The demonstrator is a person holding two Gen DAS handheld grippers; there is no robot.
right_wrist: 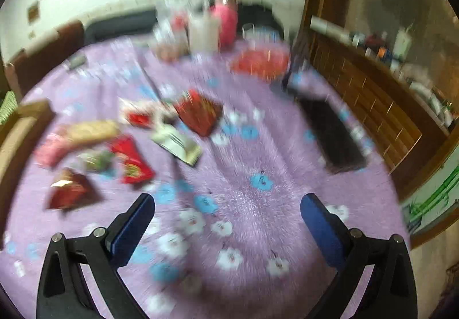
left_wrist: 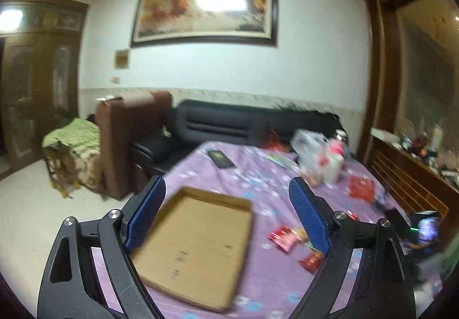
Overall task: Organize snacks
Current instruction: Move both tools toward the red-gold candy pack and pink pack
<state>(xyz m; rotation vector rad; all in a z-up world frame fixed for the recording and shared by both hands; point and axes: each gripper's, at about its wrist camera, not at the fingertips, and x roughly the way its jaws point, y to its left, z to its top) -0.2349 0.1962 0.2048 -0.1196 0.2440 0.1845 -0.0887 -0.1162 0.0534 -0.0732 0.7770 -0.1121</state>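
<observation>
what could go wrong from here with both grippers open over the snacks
1. The snack packets lie bunched and overlapping, so the open right gripper might pinch two at once or only a slippery edge.
2. The cardboard tray is shallow and sits near the table edge; a nudge from the open left gripper could slide it off.

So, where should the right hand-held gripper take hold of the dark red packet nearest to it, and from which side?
Probably best at a narrow corner or sealed edge of the dark red packet, coming down from above. It lies flat on the purple cloth, so there is no side face to pinch. The right hand-held gripper is open and empty. Blur hides the packet's exact edges.
</observation>
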